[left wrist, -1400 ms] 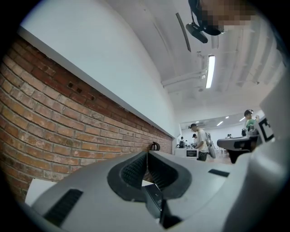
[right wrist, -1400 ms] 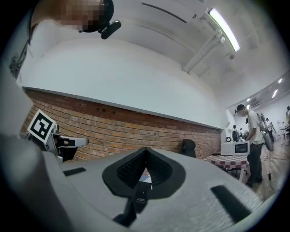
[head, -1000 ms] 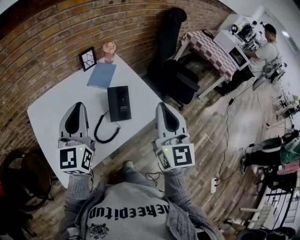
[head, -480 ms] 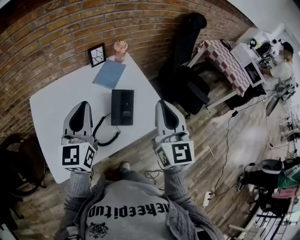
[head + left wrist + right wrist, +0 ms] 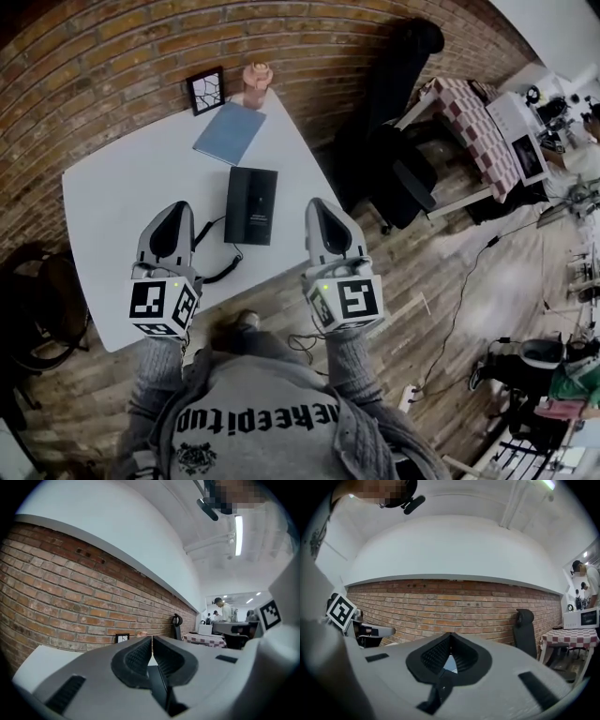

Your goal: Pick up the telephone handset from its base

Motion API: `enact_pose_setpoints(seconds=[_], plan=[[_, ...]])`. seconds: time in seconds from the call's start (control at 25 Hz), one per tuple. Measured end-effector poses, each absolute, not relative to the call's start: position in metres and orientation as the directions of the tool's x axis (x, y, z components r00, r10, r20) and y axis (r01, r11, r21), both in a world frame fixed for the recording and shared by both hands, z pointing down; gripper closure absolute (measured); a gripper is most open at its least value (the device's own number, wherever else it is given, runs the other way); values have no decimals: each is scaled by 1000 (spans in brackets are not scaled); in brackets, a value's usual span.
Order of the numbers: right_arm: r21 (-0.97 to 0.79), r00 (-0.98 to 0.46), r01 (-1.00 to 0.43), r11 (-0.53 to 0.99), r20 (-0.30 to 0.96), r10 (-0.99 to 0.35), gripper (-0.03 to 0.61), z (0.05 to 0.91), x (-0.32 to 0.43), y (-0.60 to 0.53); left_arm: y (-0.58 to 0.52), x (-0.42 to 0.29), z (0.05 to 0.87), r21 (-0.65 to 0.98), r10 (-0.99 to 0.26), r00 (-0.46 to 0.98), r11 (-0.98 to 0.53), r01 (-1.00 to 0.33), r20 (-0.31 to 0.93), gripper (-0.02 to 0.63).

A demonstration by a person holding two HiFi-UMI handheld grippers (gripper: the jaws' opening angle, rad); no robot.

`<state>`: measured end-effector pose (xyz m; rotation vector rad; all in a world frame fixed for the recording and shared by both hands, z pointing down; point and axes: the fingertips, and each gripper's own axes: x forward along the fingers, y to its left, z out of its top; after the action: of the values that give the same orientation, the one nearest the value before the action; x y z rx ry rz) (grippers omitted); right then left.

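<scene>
Holding both grippers level at the near edge of the white table [image 5: 108, 192], nothing picked up.

Left gripper [image 5: 177, 206]: claw fully together. In the left gripper view its pads [image 5: 139, 657] meet on a thin seam with nothing between them. It hangs over the near left part of the table, nose toward the brick wall [image 5: 103, 56].

Cord [image 5: 225, 267]: black coil. It loops off the phone's near end toward the left gripper and runs partly under it.

Phone: flat black rectangle lying on the table, long side pointing away from the person. It sits between the two grippers and just ahead of their tips, touching neither.
- Handset [image 5: 238, 201] is seated on the base [image 5: 263, 208], along its left side as far as I can tell.
- At this size the two read as one dark slab.
- There's a small paler patch on the base.

Behind the phone, along the wall: dark frame [image 5: 206, 91], blue notebook [image 5: 230, 133], pink cup [image 5: 256, 75].

Right gripper [image 5: 314, 203]: claw also together. In the right gripper view the pad tips [image 5: 443, 645] touch and grip nothing. It sits just right of the phone at the table's near right edge, apart from the phone.
</scene>
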<state>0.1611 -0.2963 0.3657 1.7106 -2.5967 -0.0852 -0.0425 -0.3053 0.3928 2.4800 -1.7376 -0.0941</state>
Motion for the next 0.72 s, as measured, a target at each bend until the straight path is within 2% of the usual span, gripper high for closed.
enact_pose_setpoints(seconds=[0.72], plan=[[-22, -430, -902, 431, 113, -896, 574, 433, 159, -327, -335, -5, 505, 206, -847, 442, -395, -895, 296, 601]])
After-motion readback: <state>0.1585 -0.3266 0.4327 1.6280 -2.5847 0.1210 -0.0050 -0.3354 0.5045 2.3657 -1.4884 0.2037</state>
